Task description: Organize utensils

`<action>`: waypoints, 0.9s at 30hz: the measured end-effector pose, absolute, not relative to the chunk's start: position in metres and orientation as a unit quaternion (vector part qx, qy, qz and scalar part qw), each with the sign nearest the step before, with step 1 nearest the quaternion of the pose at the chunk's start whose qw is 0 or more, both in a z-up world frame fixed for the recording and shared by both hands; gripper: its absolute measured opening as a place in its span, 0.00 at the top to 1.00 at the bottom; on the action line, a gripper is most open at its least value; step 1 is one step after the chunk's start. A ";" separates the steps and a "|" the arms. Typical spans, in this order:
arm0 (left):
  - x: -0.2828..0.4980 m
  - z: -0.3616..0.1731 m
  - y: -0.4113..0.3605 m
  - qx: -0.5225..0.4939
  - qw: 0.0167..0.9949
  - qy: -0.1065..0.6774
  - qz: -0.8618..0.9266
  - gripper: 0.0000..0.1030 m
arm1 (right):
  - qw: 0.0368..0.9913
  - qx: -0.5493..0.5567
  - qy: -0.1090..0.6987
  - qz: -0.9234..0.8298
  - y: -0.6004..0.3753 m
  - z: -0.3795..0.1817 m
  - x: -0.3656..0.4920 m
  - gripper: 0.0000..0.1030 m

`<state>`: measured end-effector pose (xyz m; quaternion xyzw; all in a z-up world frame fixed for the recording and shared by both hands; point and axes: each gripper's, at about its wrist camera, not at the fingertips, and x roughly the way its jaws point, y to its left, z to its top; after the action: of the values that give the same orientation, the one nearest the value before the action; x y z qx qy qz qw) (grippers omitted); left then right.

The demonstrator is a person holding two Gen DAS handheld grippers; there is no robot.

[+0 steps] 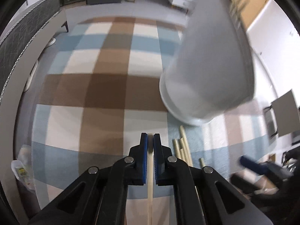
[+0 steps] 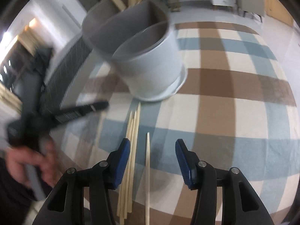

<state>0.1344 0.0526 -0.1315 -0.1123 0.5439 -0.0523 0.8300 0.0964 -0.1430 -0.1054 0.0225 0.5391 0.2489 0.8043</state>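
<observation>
1. Your left gripper is clamping one pale wooden chopstick between its blue pads, jaws nearly closed on it.
2. Your right gripper is hanging wide open and holding nothing, straddling a single loose pale chopstick on the checked brown, blue and cream tablecloth.
3. A bundle of pale wooden chopsticks is lying just beside its left finger.
4. The white, divided cylindrical utensil holder is standing beyond, already housing some sticks.
5. You are risking a slip: the thin stick could pivot in the pads, or its tip could strike the holder's rim and tip it.
</observation>
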 end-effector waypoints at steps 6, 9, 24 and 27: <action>0.123 -0.109 0.074 -0.163 0.842 0.509 -0.068 0.99 | 0.782 -0.071 0.575 0.229 -0.104 -0.127 0.102 0.75; 0.129 -0.103 0.079 -0.183 0.843 0.501 -0.070 0.99 | 0.771 -0.109 0.592 0.211 -0.093 -0.139 0.104 0.82; 0.133 -0.094 0.092 -0.216 0.846 0.481 -0.080 0.99 | 0.775 -0.167 0.575 0.201 -0.057 -0.146 0.107 0.97; 0.132 -0.093 0.093 -0.221 0.844 0.481 -0.088 0.99 | 0.799 -0.125 0.555 0.197 -0.076 -0.137 0.107 0.97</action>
<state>0.1324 0.0925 -0.0933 -0.2211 0.4807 -0.0884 0.8440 0.1068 -0.0762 -0.1367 -0.1247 0.5545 0.1972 0.7988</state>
